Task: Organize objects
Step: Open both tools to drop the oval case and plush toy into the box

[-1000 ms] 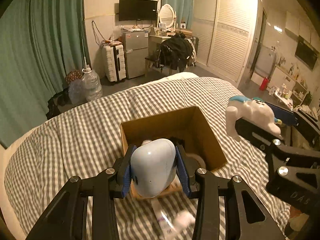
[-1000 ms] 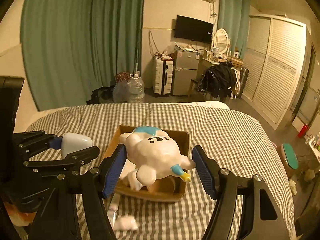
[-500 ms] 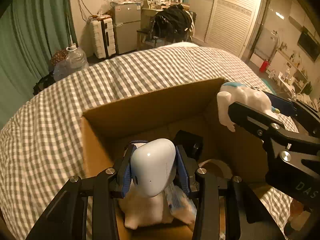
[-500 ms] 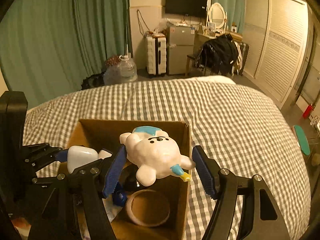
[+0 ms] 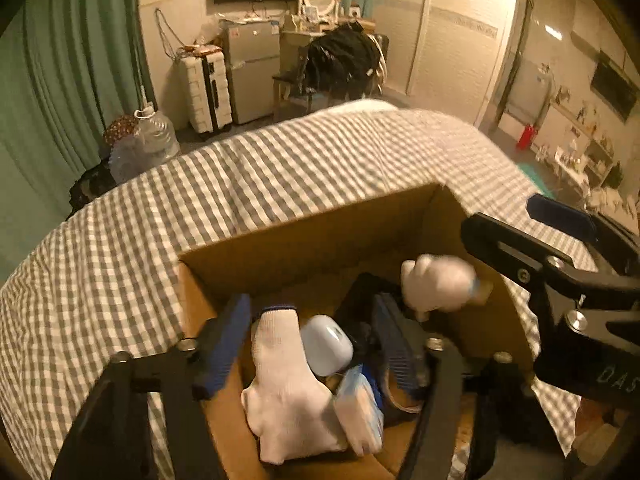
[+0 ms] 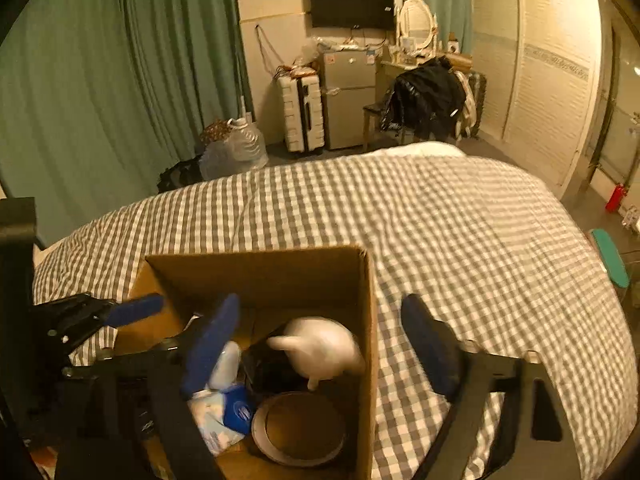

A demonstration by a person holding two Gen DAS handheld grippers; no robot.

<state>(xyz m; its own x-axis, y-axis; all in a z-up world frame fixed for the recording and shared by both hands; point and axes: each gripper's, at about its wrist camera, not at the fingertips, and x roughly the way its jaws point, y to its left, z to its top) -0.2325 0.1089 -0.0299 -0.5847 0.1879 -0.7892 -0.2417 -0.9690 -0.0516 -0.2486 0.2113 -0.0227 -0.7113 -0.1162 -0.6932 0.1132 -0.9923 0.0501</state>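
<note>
The white bear figure is motion-blurred, perhaps mid-fall inside the cardboard box

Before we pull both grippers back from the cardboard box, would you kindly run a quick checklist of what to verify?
1. Left gripper open: ok, nothing between its fingers.
2. Right gripper open: ok.
3. Pale blue device inside the cardboard box: ok, beside the white glove.
4. White bear figurine inside the box: ok, though blurred, so whether it has settled: cannot tell.
5. Box upright on the checked bedspread: ok.

Matt cardboard box; knit cloth glove; glossy plastic bear; woven checked bedcover.
</note>
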